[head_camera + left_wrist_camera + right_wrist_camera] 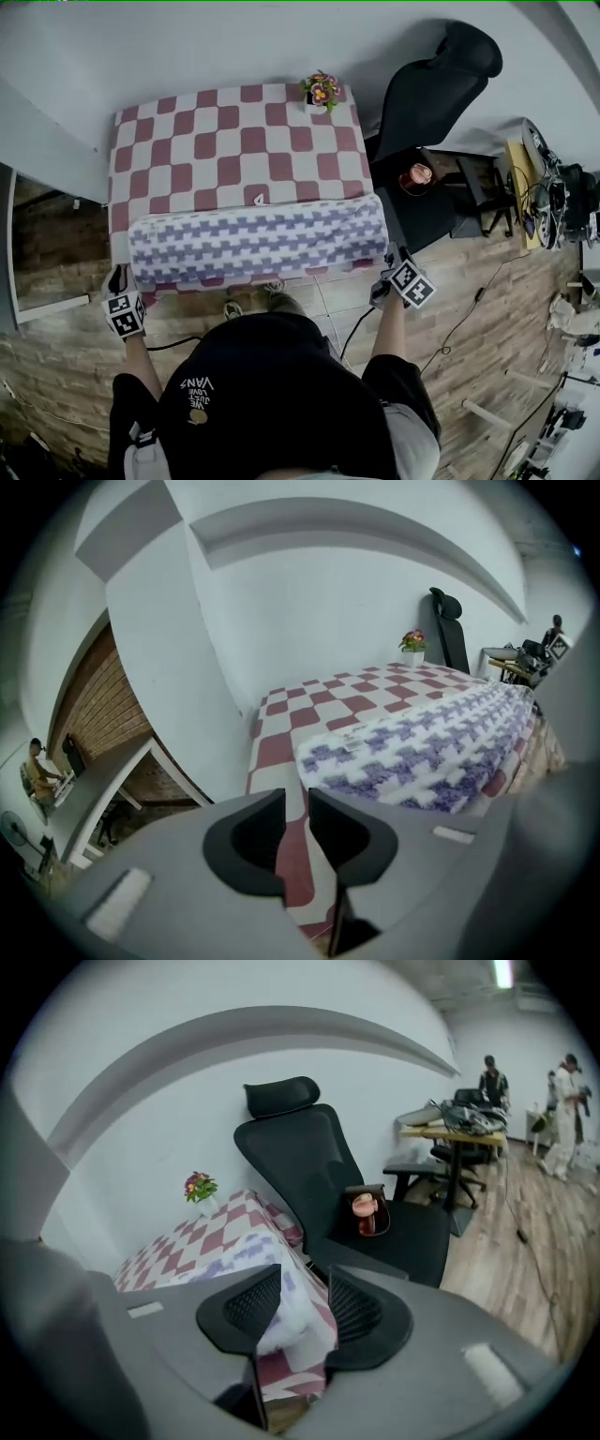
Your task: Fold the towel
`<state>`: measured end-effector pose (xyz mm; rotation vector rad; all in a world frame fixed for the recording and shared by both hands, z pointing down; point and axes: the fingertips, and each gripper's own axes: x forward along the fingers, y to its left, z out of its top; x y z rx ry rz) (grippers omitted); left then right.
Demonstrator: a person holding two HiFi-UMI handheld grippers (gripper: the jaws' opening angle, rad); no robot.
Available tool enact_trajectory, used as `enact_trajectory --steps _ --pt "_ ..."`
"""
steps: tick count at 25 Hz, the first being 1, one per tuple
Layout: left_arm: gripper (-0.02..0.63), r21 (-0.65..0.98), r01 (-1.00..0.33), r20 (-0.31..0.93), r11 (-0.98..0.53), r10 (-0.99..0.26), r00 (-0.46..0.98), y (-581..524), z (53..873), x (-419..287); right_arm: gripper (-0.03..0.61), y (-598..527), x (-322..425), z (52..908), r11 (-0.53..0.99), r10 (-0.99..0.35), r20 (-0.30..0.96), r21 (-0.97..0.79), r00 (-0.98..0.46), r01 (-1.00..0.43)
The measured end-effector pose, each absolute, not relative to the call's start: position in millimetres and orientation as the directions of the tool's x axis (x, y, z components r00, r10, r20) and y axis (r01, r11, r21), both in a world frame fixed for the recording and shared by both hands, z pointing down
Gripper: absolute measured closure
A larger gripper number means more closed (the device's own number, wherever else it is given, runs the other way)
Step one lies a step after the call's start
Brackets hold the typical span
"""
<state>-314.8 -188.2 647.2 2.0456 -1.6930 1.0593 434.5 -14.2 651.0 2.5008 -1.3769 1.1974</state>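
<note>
The towel (258, 239), purple and white, lies folded in a long band across the near part of the table (234, 141), which wears a red and white checked cloth. The band runs from the table's left edge almost to its right edge, and its near side lies close to the front edge.

The left gripper (116, 277) hangs at the table's near left corner, just beside the towel's left end. In the left gripper view its jaws stand a narrow way apart with nothing between them; only the checked cloth shows through the gap.

The right gripper (390, 257) is at the near right corner. Its jaws stand wider apart, with the towel's white fluffy end showing in the gap; the pads do not seem to press on it.

A small flower pot (321, 92) stands at the table's far edge, and a black chair (436, 84) with a cup (417, 174) on its seat stands to the right.
</note>
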Motion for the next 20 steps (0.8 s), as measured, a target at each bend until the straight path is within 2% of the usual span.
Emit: enact_trajectory --steps 5,8,11,13,15,18,20 --pt "0.566 -0.251 -0.92 0.653 -0.301 -0.754 0.069 -191 640 -293 0.4 -9 406 670 -0.602 -0.778 0.587 -0.596 0.224 -0.531" --pt "0.566 -0.281 -0.899 0.642 -0.336 -0.762 0.084 -191 636 -279 0.374 -15 400 679 -0.625 -0.773 0.591 -0.645 0.232 -0.44" --pt "0.566 -0.287 -0.877 0.642 -0.386 -0.757 0.123 -187 637 -262 0.374 -14 403 688 -0.691 -0.72 0.633 -0.62 0.283 -0.37" --pt "0.566 -0.285 -0.855 0.665 -0.434 -0.732 0.15 -183 641 -250 0.421 -10 406 692 -0.724 -0.688 0.663 -0.593 0.297 -0.352" --pt "0.566 -0.267 -0.847 0.695 -0.459 -0.701 0.161 -179 650 -247 0.506 -7 408 694 -0.705 -0.709 0.642 -0.636 0.291 -0.314" --pt "0.566 -0.24 -0.851 0.733 -0.467 -0.662 0.156 -175 668 -253 0.54 -3 413 692 -0.548 -0.812 0.491 -0.828 0.316 -0.122" --pt "0.566 -0.235 -0.846 0.744 -0.479 -0.649 0.161 -176 672 -254 0.546 1 413 692 -0.462 -0.841 0.421 -0.885 0.339 -0.049"
